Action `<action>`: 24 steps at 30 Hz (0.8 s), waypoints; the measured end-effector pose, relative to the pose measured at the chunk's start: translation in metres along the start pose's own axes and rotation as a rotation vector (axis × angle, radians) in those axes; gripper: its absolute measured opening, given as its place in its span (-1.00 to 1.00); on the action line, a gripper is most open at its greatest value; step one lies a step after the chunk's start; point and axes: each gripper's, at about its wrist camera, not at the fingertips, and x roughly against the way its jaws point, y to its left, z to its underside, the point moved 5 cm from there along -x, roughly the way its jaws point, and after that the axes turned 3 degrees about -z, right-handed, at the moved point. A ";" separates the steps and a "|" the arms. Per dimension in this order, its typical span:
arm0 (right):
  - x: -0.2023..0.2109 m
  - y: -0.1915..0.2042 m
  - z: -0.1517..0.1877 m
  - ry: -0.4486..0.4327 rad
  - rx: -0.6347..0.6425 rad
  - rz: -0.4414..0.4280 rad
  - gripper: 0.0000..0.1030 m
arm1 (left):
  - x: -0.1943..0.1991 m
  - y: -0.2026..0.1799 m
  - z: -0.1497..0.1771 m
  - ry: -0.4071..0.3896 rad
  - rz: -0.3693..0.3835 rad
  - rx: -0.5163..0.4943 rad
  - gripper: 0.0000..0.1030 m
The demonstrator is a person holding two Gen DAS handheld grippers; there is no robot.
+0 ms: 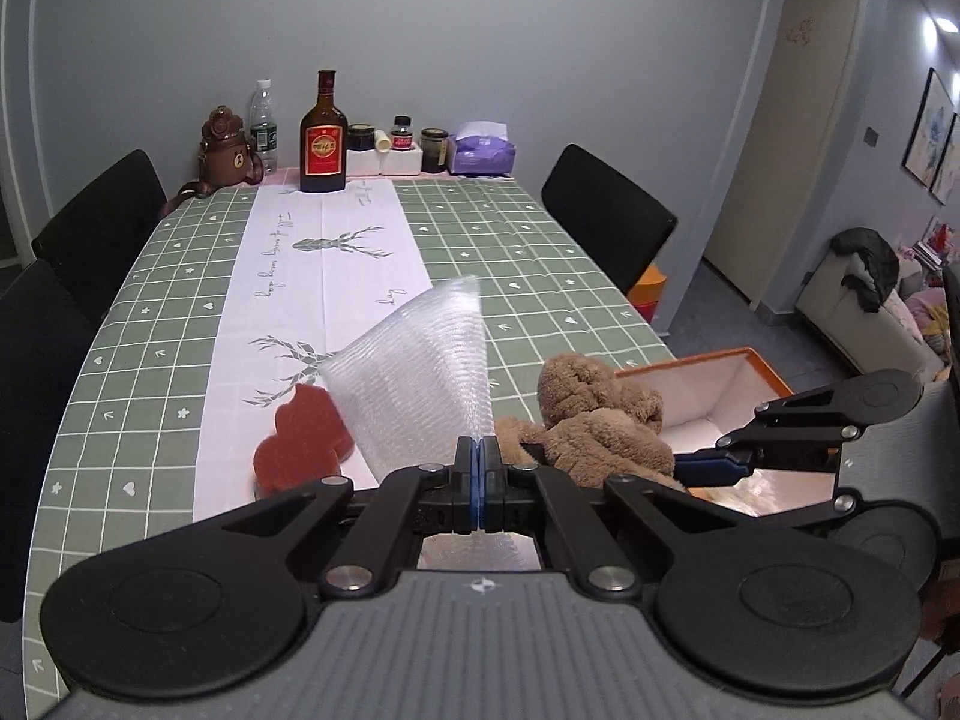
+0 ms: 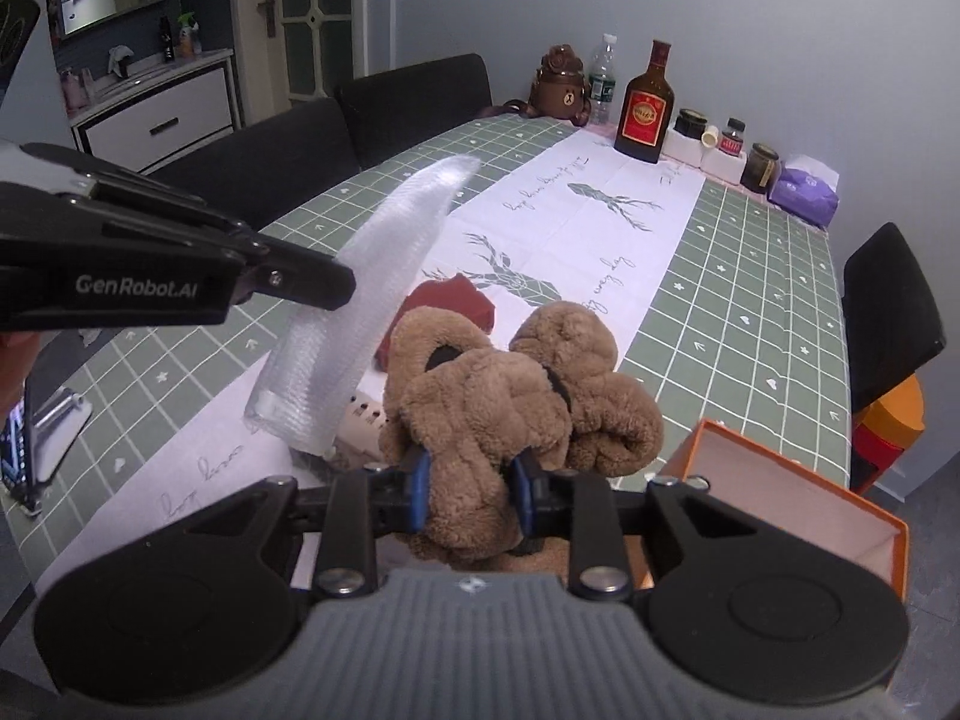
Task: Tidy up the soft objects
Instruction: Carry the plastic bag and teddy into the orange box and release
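My left gripper [image 1: 478, 468] is shut on a sheet of clear bubble wrap [image 1: 420, 372] and holds it up over the table; the sheet also shows in the right wrist view [image 2: 372, 294]. My right gripper [image 2: 469, 495] is shut on a brown plush toy [image 2: 510, 396], which hangs near the table's front edge; the toy also shows in the left wrist view [image 1: 600, 414]. A dark red sponge [image 1: 303, 444] lies on the white runner, partly behind the wrap. An orange box [image 1: 714, 384] with a white inside stands open at the right, beside the toy.
Bottles, jars, a brown bear flask [image 1: 225, 147] and a purple tissue pack [image 1: 483, 150] line the table's far end. Black chairs [image 1: 606, 216] stand on both sides. A white power strip [image 2: 360, 420] lies under the wrap. A phone on a stand [image 2: 36, 450] is at the left.
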 end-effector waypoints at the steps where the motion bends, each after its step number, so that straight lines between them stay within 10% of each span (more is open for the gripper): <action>1: 0.007 0.001 0.006 0.001 -0.001 0.002 -0.49 | 0.006 -0.003 0.004 -0.004 0.005 -0.005 -1.00; 14: 0.078 -0.015 0.078 0.023 -0.063 0.037 -0.48 | 0.038 -0.058 0.056 -0.008 0.170 -0.024 -1.00; 24: 0.111 -0.062 0.106 0.075 -0.072 0.165 -0.47 | 0.025 -0.127 0.031 0.006 0.353 -0.040 -1.00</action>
